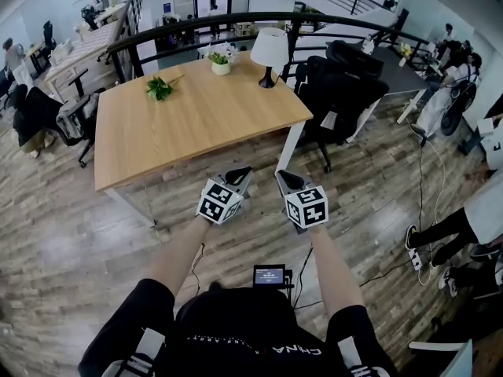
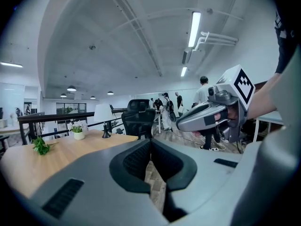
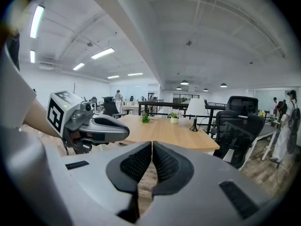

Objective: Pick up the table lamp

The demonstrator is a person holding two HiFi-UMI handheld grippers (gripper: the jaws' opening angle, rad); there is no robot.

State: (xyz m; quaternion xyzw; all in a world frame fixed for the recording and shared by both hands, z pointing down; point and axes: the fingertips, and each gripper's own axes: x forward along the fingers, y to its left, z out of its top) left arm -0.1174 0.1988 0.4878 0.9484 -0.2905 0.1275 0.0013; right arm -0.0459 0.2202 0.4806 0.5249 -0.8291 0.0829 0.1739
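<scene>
One light-wood rectangular bench: one white-shaded black-stemmed table lamp, one white-potted plant, one green sprig. Left tool, right tool closed, empty.

In your head view the table fills the upper middle, with the lamp on its far right corner, the potted plant just left of the lamp, a sprig further left, a chair right of the table, and your left gripper and right gripper side by side below it.
</scene>
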